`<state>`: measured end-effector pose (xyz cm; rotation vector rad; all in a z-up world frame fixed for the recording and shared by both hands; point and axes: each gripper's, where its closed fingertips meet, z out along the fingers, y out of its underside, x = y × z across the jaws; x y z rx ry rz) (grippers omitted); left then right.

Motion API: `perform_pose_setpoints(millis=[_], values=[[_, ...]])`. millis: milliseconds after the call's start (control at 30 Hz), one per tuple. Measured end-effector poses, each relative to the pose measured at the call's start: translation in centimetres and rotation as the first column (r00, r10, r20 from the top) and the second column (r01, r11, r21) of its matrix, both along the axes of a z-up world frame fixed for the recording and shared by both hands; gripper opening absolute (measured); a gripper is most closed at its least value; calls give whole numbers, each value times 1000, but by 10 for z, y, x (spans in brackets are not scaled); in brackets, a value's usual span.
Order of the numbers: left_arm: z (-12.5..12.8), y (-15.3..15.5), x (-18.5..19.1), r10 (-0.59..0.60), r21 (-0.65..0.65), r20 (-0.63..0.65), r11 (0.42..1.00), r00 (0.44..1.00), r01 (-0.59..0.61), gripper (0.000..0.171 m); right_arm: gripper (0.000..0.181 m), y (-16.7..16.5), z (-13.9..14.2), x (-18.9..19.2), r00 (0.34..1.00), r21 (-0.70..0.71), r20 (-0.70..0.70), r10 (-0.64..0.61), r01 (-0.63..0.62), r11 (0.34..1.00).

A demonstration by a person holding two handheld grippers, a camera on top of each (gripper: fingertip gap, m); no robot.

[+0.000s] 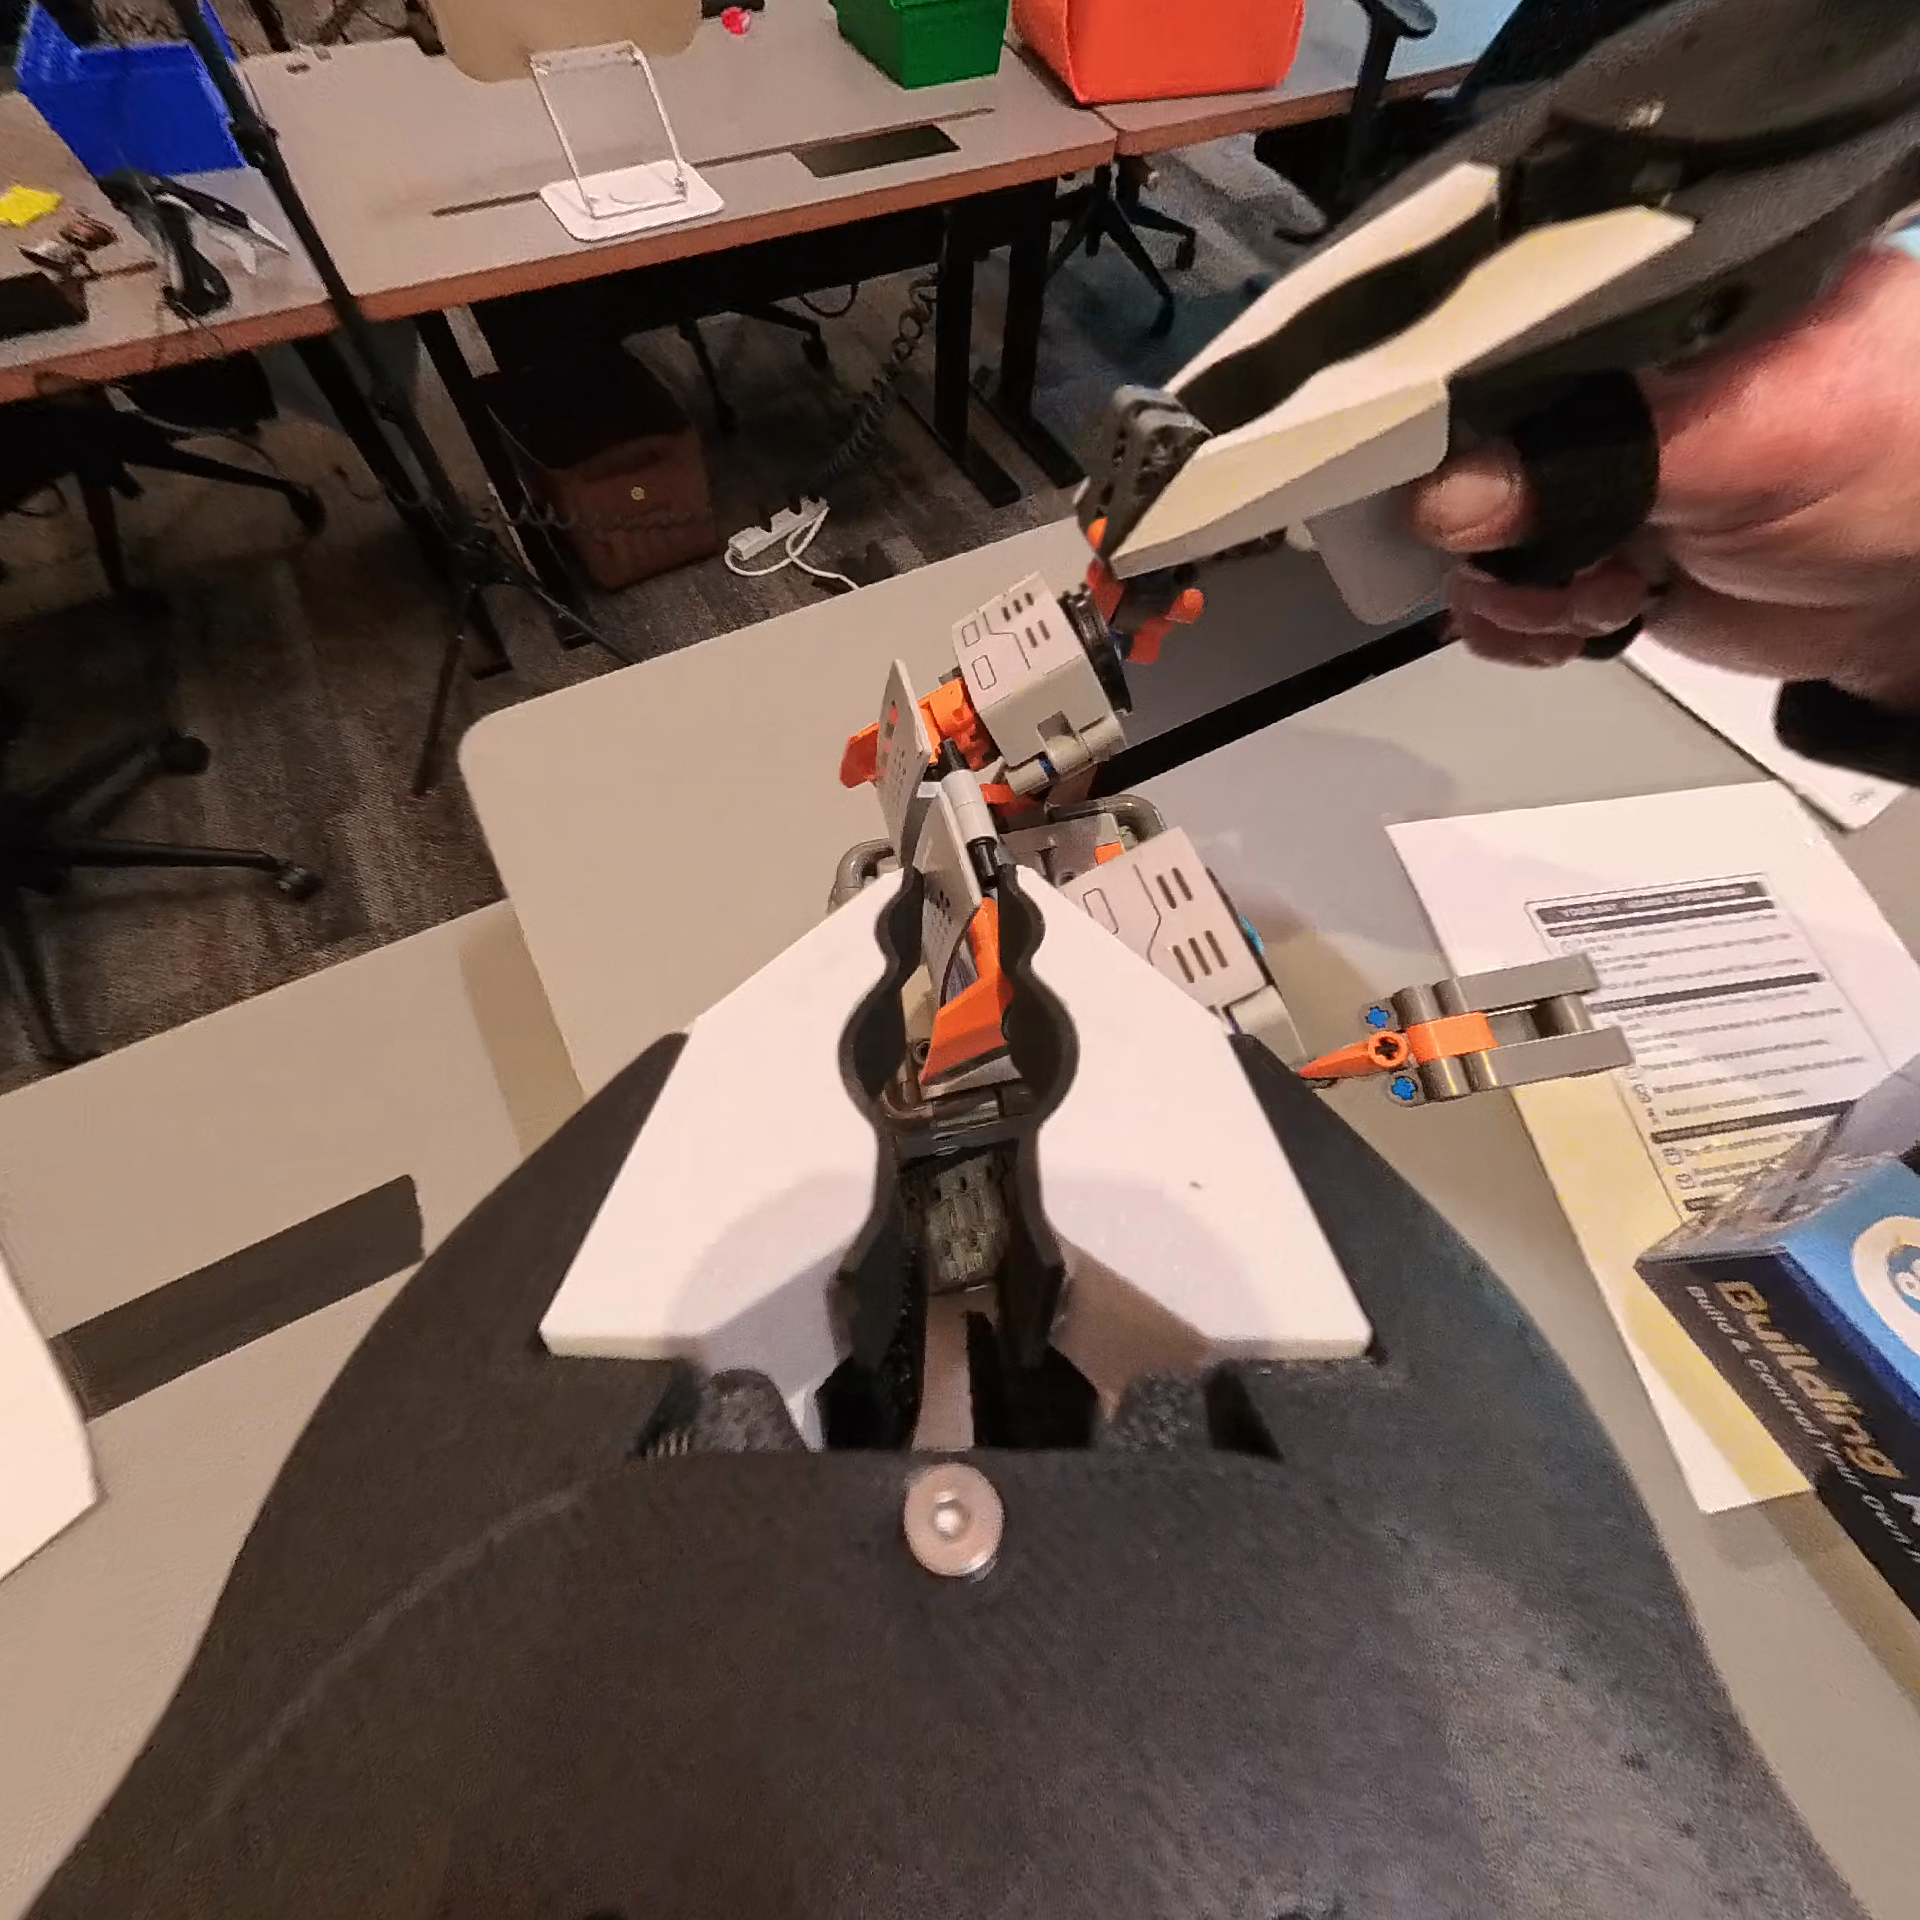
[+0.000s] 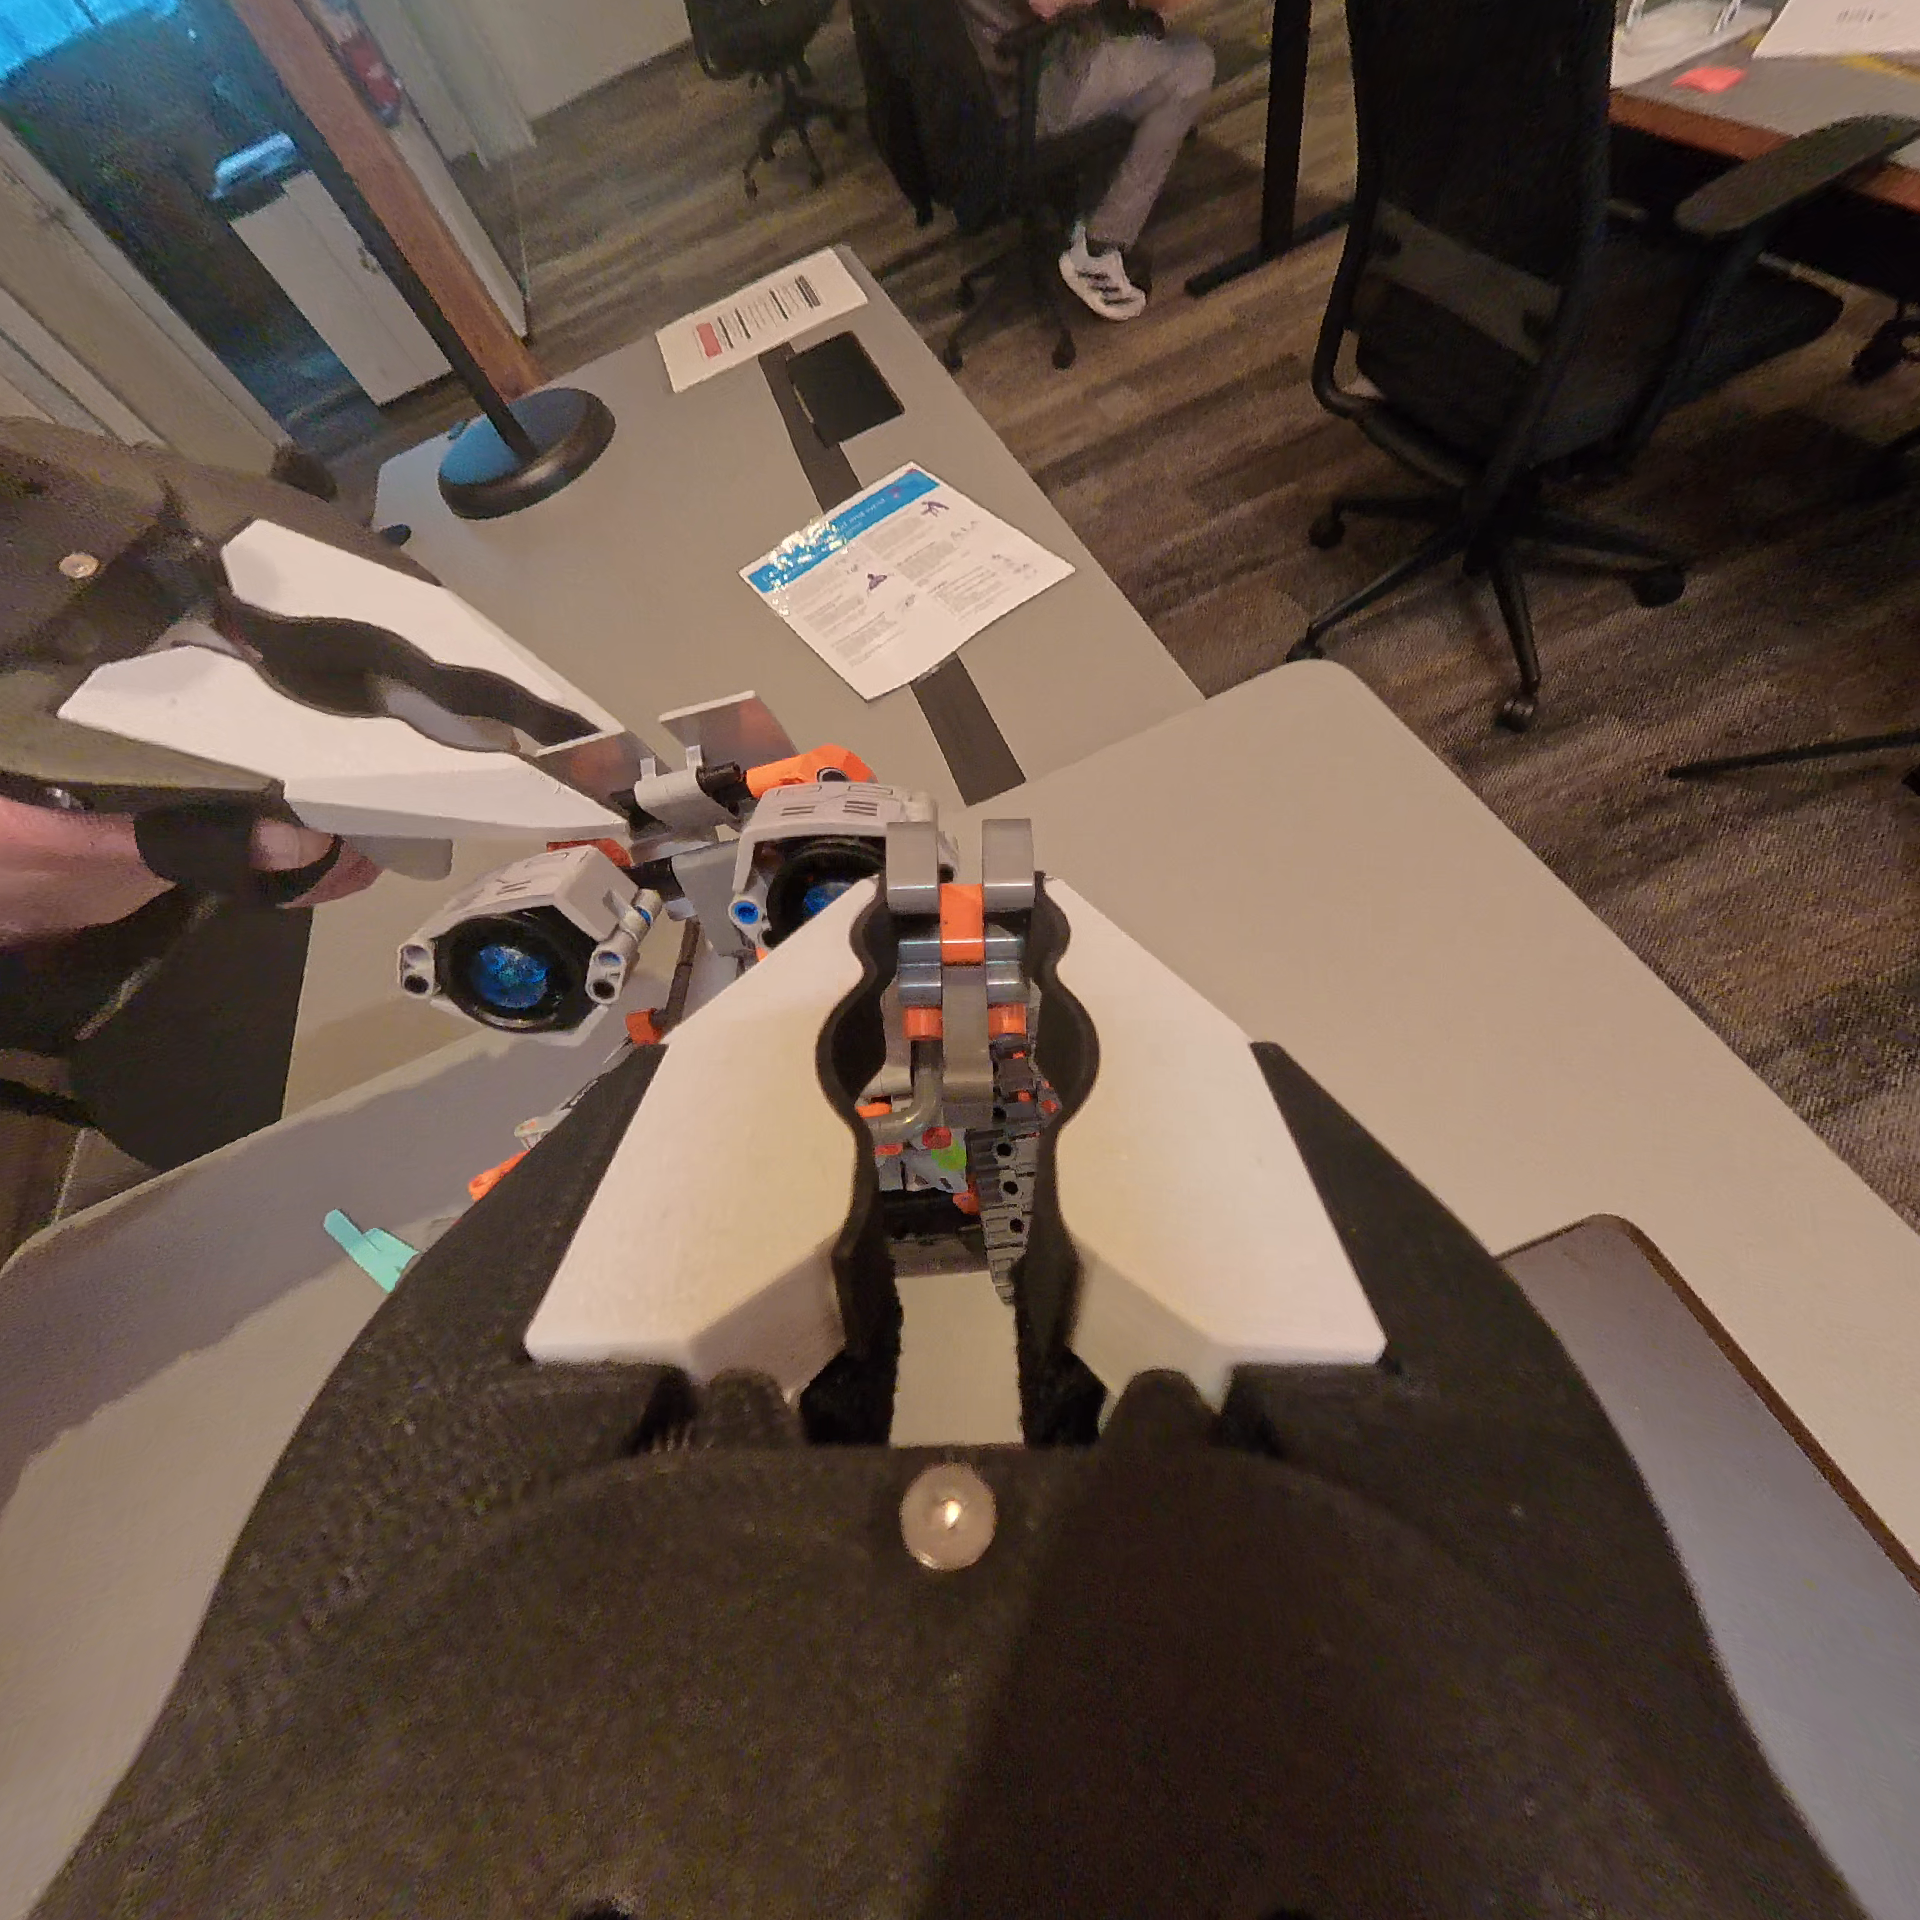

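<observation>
A grey and orange brick-built robot model (image 1: 1039, 675) stands on the grey table (image 1: 675, 790) between both grippers. My left gripper (image 1: 961, 883) is shut on a grey panel and orange piece on one side of the model. My right gripper (image 2: 961, 883) is shut on a grey and orange limb of the model (image 2: 961, 997), whose two grey beam ends stick out past the fingertips. In the left wrist view the right gripper (image 1: 1127, 478) comes in from the upper right, held by a hand. In the right wrist view the left gripper (image 2: 613, 779) comes in from the left. A grey pod with a blue lens (image 2: 509, 956) faces the right camera.
Another grey and orange limb (image 1: 1496, 1029) sticks out right over a printed sheet (image 1: 1662, 987). A blue box (image 1: 1808, 1340) lies at the right edge. A leaflet (image 2: 904, 577), a black stand base (image 2: 525, 452) and a teal piece (image 2: 369, 1247) are on the tables. Office chairs (image 2: 1507, 312) stand beyond. Some 9 centimeters of space lies between my two pairs of fingers.
</observation>
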<state>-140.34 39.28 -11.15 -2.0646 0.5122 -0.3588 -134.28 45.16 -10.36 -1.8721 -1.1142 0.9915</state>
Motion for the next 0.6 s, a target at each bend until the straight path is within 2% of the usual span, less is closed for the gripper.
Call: perform_pose_setpoints(millis=[200, 267, 367, 400, 467, 600], values=[[-1, 1, -1, -20, -35, 101, 999, 995, 24, 11, 22, -5, -3, 9, 992, 90, -126, -15, 27, 996], [-1, 0, 0, -40, -33, 93, 999, 995, 43, 12, 22, -5, -5, 12, 987, 50, -157, -30, 38, 998], [-1, -2, 4, -63, -34, 57, 997, 996, 65, 14, 22, -3, -6, 14, 990, -48, -136, -34, 27, 998], [1, -2, 5, -66, -30, 36, 997, 997, 67, 19, 21, -3, -6, 14, 993, -72, -119, -27, 19, 997], [10, -4, 7, -87, -22, 33, 996, 996, 87, 33, 22, -1, -4, 14, 997, -108, -78, -24, 16, 994], [34, 0, 12, -106, 22, -27, 994, 994, 107, 42, 22, 0, -4, 11, 1000, -150, -22, 13, -16, 989]])
